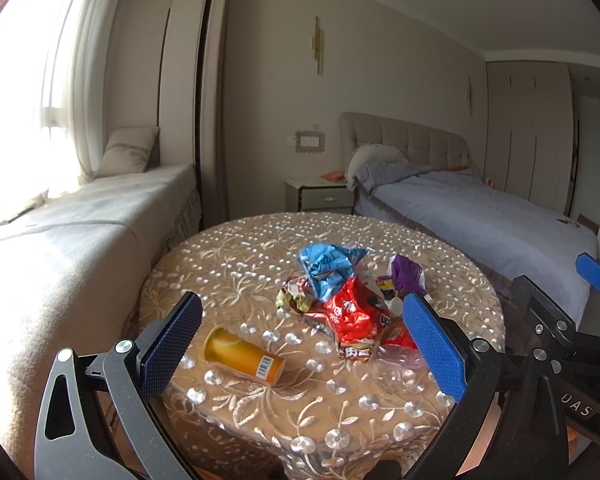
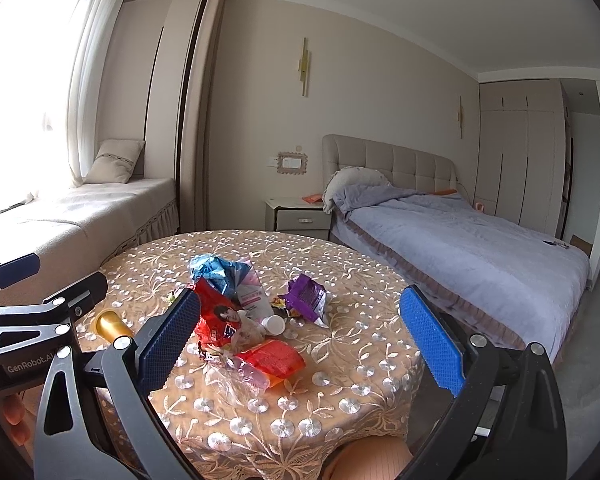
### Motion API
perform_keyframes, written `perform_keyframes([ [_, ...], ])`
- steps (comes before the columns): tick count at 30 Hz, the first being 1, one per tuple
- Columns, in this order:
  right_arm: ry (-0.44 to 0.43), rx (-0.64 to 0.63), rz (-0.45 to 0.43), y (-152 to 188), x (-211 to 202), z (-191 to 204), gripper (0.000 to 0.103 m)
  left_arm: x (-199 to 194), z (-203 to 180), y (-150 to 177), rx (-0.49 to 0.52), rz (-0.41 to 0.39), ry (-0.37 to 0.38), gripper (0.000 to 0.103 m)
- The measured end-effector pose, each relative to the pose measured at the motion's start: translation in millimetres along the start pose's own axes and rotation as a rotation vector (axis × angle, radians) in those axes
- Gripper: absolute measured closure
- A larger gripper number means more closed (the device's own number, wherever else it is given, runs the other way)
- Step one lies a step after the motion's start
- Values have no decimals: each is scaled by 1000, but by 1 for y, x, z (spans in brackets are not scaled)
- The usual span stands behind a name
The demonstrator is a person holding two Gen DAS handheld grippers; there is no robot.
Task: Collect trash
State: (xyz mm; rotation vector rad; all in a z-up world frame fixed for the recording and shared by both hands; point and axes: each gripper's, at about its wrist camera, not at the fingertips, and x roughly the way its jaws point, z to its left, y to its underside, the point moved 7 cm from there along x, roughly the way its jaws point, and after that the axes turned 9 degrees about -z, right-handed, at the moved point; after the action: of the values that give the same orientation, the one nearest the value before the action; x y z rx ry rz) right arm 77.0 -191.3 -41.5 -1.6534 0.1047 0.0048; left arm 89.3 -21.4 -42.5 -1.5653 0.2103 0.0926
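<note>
Bedroom, round table [image 1: 260, 236] under embroidered cloth: wrappers [image 1: 352, 312] heaped mid-table, orange bottle [image 1: 244, 356] lying beside them. Left gripper [image 1: 304, 344] and right gripper [image 2: 300, 344] hovering, jaws spread wide, holding nothing.

both grippers look the same: left gripper [image 1: 302, 344] and right gripper [image 2: 300, 340] have blue pads with a bumpy grid texture on grey-black arms, silver screws at the pivots; left body reads "GenRobot.AI", right one "DAS"
</note>
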Motion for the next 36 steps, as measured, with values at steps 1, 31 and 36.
perform_keyframes([
  [1,-3,1,-3,-1,3,0,3,3,0,-1,4,4,-3,5],
  [31,-266,-17,296,113,106,24,3,122,-25,49,199,130,97,5],
  [36,-302,103,367,119,109,12,4,148,-46,47,109,179,214,5],
])
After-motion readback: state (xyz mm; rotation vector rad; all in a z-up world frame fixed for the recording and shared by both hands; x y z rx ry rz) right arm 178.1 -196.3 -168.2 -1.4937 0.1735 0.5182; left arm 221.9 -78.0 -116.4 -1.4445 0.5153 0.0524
